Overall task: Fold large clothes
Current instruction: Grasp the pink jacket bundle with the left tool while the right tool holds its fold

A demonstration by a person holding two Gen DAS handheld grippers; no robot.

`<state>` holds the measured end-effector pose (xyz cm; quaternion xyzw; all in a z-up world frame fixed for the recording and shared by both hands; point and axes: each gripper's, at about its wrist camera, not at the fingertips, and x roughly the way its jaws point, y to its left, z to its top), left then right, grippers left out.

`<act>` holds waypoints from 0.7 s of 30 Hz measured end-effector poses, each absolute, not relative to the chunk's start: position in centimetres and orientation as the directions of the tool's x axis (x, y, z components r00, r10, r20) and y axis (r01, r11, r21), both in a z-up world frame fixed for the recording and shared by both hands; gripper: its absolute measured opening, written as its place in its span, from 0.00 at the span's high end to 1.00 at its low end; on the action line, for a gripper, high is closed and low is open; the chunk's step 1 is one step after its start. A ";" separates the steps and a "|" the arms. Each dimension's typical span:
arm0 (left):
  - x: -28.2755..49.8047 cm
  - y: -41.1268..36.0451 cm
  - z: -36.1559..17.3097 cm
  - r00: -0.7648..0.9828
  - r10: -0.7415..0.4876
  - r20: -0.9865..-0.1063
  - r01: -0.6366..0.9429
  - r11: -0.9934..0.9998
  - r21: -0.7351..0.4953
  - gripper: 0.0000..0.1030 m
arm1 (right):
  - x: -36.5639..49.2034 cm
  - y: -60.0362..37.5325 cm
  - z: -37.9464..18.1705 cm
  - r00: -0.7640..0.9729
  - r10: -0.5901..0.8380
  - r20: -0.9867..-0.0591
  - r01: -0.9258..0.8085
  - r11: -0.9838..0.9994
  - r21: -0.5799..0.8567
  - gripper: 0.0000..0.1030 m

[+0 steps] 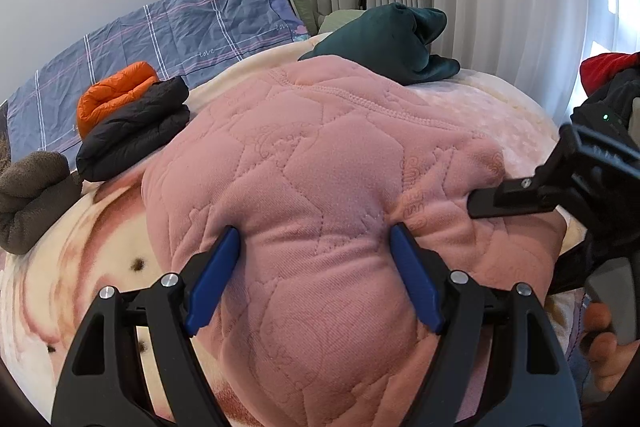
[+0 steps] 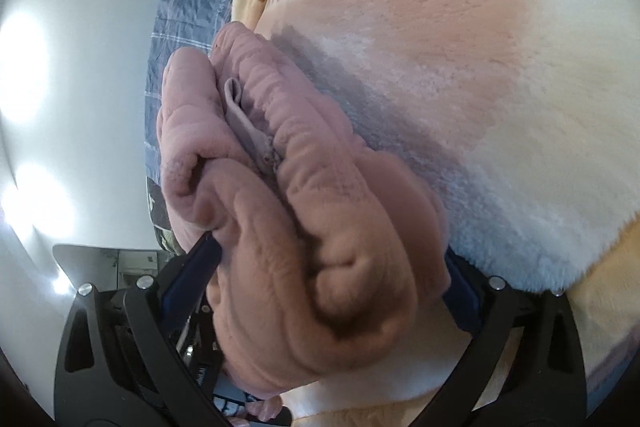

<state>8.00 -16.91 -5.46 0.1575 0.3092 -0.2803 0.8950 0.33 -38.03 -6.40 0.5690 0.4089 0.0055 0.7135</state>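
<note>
Two tongs were on the thick pink quilted fleece garment (image 1: 320, 163), bundled on the cream plush blanket (image 1: 516, 115). My left gripper (image 1: 316, 267) straddled it wide; my right gripper (image 2: 332, 267) clamped a fat wad. Soft, bulky, springy, so I'd grab seams or edges.

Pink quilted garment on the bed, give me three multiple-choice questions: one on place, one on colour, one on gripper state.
1. Where is the dark green garment?
A. beyond the pink quilted garment
B. on the floor
C. under the pillow

2. What colour lies atop the black puffer jacket?
A. yellow
B. orange
C. white

3. What is the right hand-held gripper doing?
A. hanging empty
B. holding a hanger
C. closed around bunched pink fabric

Answers: 1 A, it sits farther back on the bed; 2 B, an orange jacket rests there; 3 C, pink folds fill the space between its fingers.
</note>
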 end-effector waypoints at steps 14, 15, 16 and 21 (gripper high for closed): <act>8.1 -16.4 -5.2 0.630 -0.436 -0.643 0.618 0.783 0.075 0.23 | -1.4 -37.7 -6.2 0.687 0.465 -0.558 0.365 0.443 0.819 0.16; 8.0 -16.3 -5.2 0.629 -0.438 -0.642 0.617 0.784 0.071 0.23 | -1.4 -37.7 -6.1 0.688 0.463 -0.559 0.361 0.450 0.817 0.16; 8.0 -16.2 -5.2 0.628 -0.440 -0.642 0.617 0.784 0.067 0.23 | -1.5 -37.7 -6.1 0.690 0.462 -0.558 0.356 0.454 0.817 0.16; 8.0 -16.1 -5.1 0.625 -0.446 -0.640 0.617 0.785 0.056 0.23 | -1.9 -37.6 -6.1 0.694 0.460 -0.553 0.340 0.467 0.816 0.17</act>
